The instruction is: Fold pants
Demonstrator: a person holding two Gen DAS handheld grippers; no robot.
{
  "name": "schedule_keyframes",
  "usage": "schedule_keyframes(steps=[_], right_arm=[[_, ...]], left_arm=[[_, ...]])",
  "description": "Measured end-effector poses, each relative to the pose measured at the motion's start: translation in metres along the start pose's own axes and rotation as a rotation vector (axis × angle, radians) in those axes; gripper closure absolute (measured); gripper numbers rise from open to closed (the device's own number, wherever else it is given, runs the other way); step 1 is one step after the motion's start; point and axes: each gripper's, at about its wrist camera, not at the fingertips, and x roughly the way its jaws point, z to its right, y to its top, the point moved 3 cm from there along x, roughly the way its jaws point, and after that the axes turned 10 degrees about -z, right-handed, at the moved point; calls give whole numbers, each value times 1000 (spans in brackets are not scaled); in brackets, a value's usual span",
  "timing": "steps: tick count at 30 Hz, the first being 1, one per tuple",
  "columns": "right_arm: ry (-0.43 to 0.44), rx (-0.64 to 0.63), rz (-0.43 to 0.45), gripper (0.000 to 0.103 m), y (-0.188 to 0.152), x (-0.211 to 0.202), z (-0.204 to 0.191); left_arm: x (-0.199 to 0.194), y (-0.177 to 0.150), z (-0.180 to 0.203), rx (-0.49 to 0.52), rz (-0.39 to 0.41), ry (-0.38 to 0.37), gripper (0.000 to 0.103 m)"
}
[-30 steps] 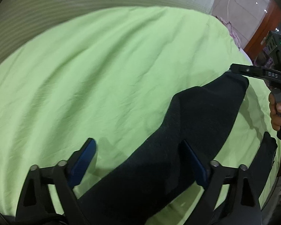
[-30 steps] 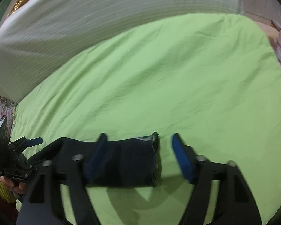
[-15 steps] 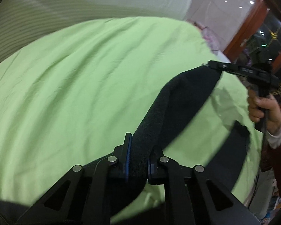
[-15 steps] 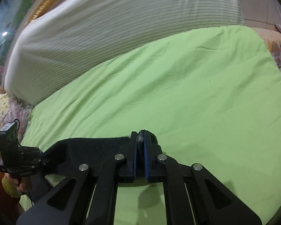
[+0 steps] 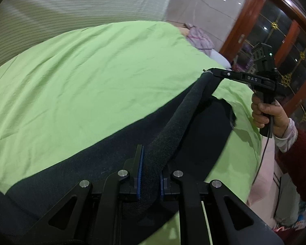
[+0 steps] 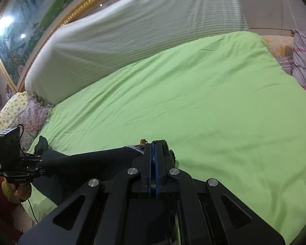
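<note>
The dark pants (image 5: 173,126) hang as a taut band between my two grippers above the green bedsheet (image 5: 91,77), with more of the fabric sagging below. My left gripper (image 5: 150,163) is shut on one end of the band. My right gripper (image 6: 153,153) is shut on the other end, where a frayed edge sticks out past the pads. In the left wrist view the right gripper (image 5: 209,74) shows at the far end of the pants. In the right wrist view the pants (image 6: 95,159) run left to the left gripper (image 6: 37,159).
A white striped duvet (image 6: 136,32) lies rolled along the far side of the bed. Floral pillows (image 6: 18,112) sit at the left end, a plaid cloth (image 6: 304,57) at the right. A wooden glass-fronted cabinet (image 5: 275,40) stands past the bed's edge.
Both grippers went from open around the pants to shut on them. They have since lifted the pants off the sheet and pulled them into a taut band.
</note>
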Motion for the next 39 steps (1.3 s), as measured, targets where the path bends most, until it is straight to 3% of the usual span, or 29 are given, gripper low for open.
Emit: schedule_keyframes(steps=[10, 18, 20, 22, 23, 24, 26, 28, 30, 34, 39], right_arm=[[-34, 24, 18, 100, -50, -22, 3], [-128, 58, -51, 99, -69, -11, 10], [-185, 58, -55, 91, -71, -15, 9], [-238, 49, -47, 89, -74, -24, 6], [-250, 45, -37, 87, -75, -28, 4], [-261, 42, -23, 85, -75, -34, 0], [-273, 37, 14, 65, -76, -46, -7], [-258, 30, 65, 56, -77, -57, -19], [-216, 18, 95, 56, -75, -61, -33], [-110, -27, 61, 56, -74, -45, -70], [6, -126, -12, 56, -78, -7, -130]], left_arm=[[5, -37, 26, 11, -15, 5, 92], [33, -45, 26, -24, -58, 26, 87], [30, -51, 26, -51, -45, 22, 78], [24, -54, 26, -68, -28, 34, 51], [20, -56, 25, -80, -19, 47, 44], [15, -59, 24, -95, 0, 55, 39], [7, -64, 23, -128, 24, 46, 38], [-4, -71, 12, -198, 44, 65, 35], [-12, -79, 2, -253, 61, 84, 35], [-33, -93, -31, -404, 90, 143, 33], [-50, -104, -71, -563, 71, 242, 33]])
